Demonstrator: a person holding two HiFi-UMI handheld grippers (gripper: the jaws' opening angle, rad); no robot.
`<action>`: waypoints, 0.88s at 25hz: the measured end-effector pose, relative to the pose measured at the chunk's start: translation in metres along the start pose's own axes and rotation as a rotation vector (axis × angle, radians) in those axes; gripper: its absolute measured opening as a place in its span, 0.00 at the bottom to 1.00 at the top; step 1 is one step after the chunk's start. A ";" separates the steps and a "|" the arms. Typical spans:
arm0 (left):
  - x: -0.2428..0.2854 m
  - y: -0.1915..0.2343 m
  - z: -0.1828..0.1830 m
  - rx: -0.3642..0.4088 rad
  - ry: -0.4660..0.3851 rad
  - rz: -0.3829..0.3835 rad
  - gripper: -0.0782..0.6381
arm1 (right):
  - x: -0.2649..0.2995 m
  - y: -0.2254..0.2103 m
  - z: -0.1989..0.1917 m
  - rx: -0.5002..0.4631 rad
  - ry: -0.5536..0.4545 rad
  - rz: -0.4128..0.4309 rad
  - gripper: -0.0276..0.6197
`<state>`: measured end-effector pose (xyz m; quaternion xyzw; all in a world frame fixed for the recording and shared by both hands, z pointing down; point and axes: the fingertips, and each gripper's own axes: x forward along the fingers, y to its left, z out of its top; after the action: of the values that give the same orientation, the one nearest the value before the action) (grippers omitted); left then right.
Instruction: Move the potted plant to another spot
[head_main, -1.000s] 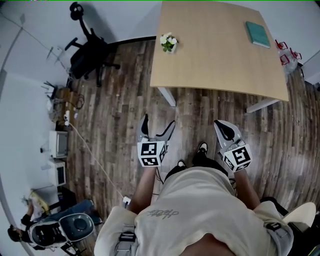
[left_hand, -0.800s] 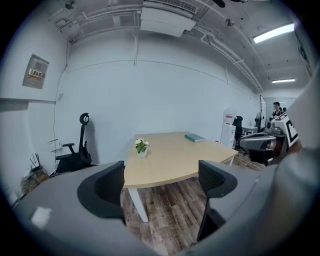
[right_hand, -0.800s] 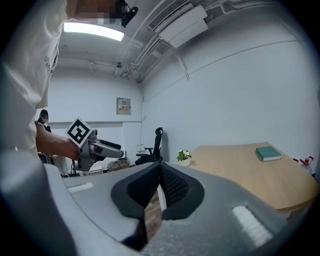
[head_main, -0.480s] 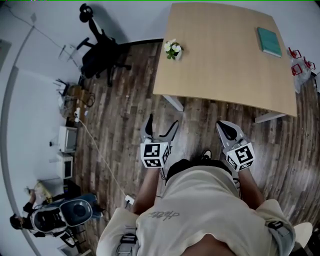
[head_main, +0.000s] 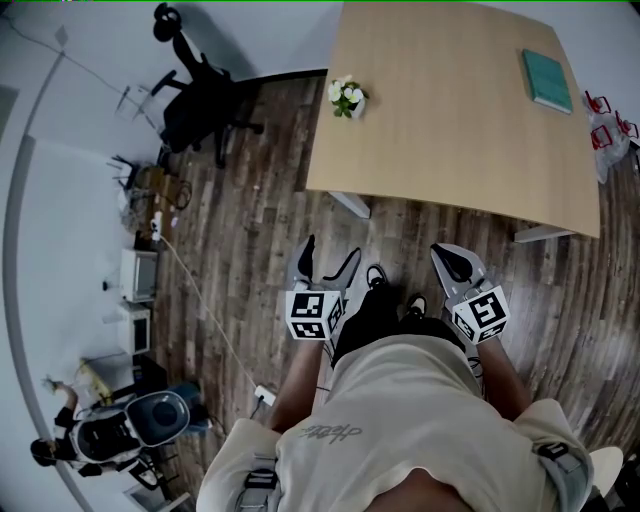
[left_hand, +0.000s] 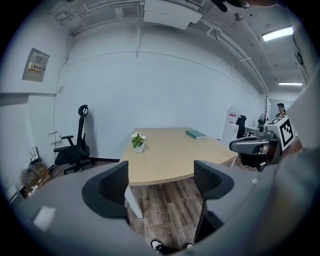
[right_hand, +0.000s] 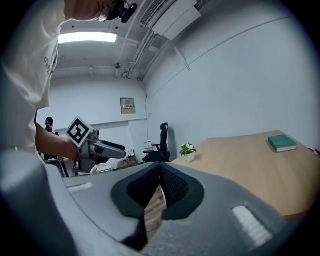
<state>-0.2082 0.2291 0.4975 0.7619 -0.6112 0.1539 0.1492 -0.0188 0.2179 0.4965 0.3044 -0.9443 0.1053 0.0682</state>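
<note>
Potted plant well ahead of left tongs

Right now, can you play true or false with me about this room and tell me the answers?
1. The potted plant stands on the wooden table, near a corner. True.
2. The left gripper holds the potted plant. False: its jaws stand apart and have just been closing a little. Nothing is between them, and the plant is away on the table.
3. The teal book lies right next to the plant. False: it lies at the other end of the table.
4. A black office chair stands on the floor beside the table. True.
5. The right gripper has its jaws wide apart. False: they are together, holding nothing.
</note>
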 end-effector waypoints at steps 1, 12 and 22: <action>0.005 -0.001 -0.001 -0.001 0.004 -0.007 0.70 | 0.001 -0.002 -0.003 0.003 0.008 -0.007 0.05; 0.063 0.045 0.040 -0.015 -0.047 -0.048 0.73 | 0.051 -0.032 0.024 -0.006 0.031 -0.070 0.05; 0.107 0.098 0.063 0.022 -0.061 -0.083 0.73 | 0.116 -0.045 0.061 -0.039 0.016 -0.117 0.05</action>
<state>-0.2788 0.0882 0.4889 0.7927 -0.5815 0.1307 0.1283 -0.0895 0.1026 0.4667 0.3570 -0.9261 0.0851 0.0876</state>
